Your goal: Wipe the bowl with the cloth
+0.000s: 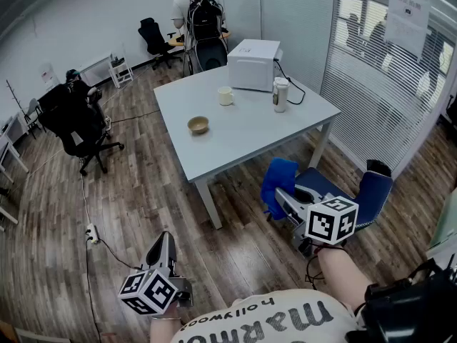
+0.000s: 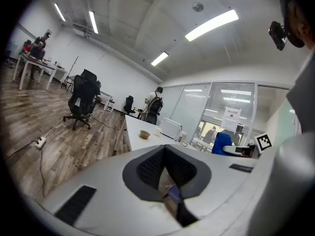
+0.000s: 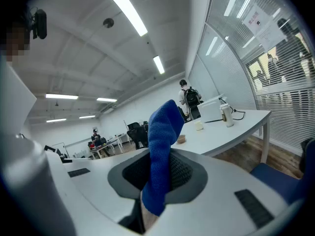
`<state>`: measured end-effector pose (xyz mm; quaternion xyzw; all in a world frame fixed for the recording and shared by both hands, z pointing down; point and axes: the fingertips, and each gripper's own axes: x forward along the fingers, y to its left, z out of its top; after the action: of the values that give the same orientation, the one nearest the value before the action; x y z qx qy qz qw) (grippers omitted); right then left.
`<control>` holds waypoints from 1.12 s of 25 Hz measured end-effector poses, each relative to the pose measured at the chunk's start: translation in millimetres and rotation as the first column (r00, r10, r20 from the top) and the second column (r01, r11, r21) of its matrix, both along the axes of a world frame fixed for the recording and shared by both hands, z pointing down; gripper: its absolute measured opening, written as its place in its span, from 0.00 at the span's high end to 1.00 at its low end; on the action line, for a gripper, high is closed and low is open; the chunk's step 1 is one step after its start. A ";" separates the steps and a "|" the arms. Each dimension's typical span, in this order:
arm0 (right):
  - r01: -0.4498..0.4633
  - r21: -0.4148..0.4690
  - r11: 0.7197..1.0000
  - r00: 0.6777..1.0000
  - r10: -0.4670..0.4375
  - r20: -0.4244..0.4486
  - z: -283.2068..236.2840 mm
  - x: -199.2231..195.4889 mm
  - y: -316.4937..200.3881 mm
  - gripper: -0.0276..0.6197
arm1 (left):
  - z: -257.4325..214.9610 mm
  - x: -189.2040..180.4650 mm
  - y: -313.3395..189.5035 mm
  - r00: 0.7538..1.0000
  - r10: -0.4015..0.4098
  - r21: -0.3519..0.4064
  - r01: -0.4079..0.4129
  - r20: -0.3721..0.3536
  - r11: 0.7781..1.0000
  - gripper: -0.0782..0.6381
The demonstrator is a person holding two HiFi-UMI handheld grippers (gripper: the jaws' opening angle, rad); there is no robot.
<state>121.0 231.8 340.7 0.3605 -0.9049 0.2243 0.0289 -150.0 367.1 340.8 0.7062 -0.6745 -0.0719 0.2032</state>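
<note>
A small tan bowl (image 1: 198,125) stands on the white table (image 1: 243,145), well ahead of both grippers; it also shows as the bowl (image 2: 144,133) in the left gripper view and the bowl (image 3: 181,139) in the right gripper view. My right gripper (image 1: 280,200) is shut on a blue cloth (image 1: 277,180) that stands up from its jaws, seen close as the cloth (image 3: 160,156). It hangs short of the table's near edge. My left gripper (image 1: 165,247) is low over the floor at the left, shut with nothing held (image 2: 170,178).
On the table stand a white mug (image 1: 226,96), a tumbler (image 1: 280,93) and a white box-like appliance (image 1: 253,64). A blue chair (image 1: 360,195) is right beside my right gripper. A black office chair (image 1: 75,123) and a power strip (image 1: 91,232) are at left. A person (image 1: 195,13) stands far behind.
</note>
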 end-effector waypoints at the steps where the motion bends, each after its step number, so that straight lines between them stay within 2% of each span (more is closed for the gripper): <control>1: -0.001 0.000 1.000 1.000 0.001 0.000 0.1 -0.9 0.5 0.86 | 0.2 -1.1 0.8 1.000 0.000 0.000 0.000 -0.001 1.000 0.90; 13: -0.002 -0.002 1.000 1.000 0.002 -0.023 11.6 -22.5 5.4 0.86 | 11.9 -16.5 1.9 1.000 0.024 -0.011 -0.024 -0.013 1.000 0.90; 18: 0.009 -0.050 0.999 0.998 -0.012 -0.054 32.5 -27.4 14.9 0.86 | 30.9 -17.0 5.9 0.999 0.025 -0.029 -0.026 -0.036 0.999 0.90; 22: 0.003 -0.079 0.997 0.997 -0.009 -0.077 46.4 -30.1 12.6 0.86 | 49.6 -13.7 4.4 0.998 0.049 -0.087 -0.053 -0.047 0.995 0.90; 28: 0.018 -0.098 0.995 0.995 -0.027 -0.094 53.7 -53.3 6.0 0.86 | 51.4 -37.6 -3.7 0.997 0.020 -0.093 -0.027 -0.075 0.995 0.90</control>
<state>67.7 237.7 394.4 0.3586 -0.8947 0.2500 0.0919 -187.6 363.4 392.2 0.7005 -0.6608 -0.0638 0.2620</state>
